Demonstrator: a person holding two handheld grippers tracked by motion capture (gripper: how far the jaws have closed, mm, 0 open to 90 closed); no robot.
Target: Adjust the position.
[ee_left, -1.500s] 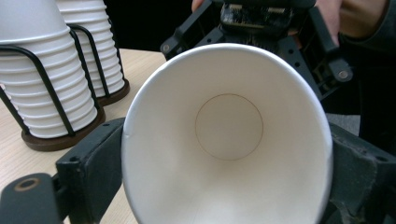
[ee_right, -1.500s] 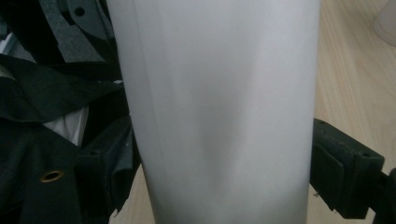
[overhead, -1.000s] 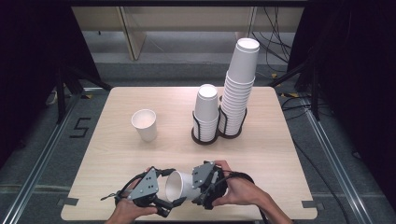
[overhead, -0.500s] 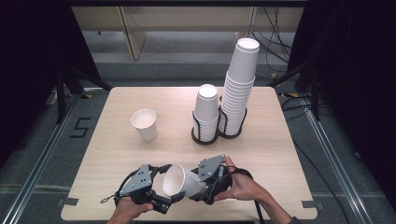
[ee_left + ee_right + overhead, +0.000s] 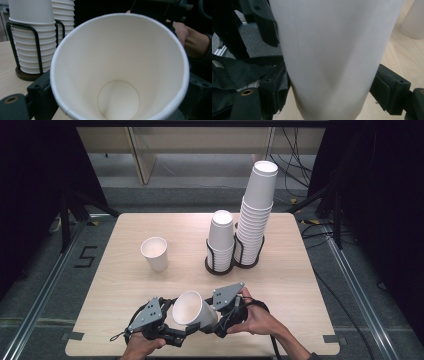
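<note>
Near the front edge of the counter (image 5: 115, 285), a white paper cup (image 5: 192, 311) is held tilted between the 2 hand-held grippers, with its open mouth turned up and toward the left. The left hand-held gripper (image 5: 172, 332) is seen at the lower left of the cup, gripped by the person's left hand (image 5: 142, 347); in the left gripper view its black jaws stand on either side of the cup (image 5: 120, 70), close against the wall, though a firm clamp cannot be told for certain. Inside, the cup is plain white, with a rolled rim, a faint vertical seam and a round, flat bottom. The right hand-held gripper (image 5: 220, 320) is closed on the cup from the right, held by the right hand (image 5: 255, 320); in the right gripper view both jaw pads press against the smooth, tapering outer wall (image 5: 329, 57). Farther back at the left, 1 single upright cup (image 5: 155, 253) stands alone. Well to its right, 2 stacks of cups are kept in a black wire holder (image 5: 220, 265): a short stack (image 5: 221, 237) and, just beside it, a tall stack (image 5: 256, 215).
</note>
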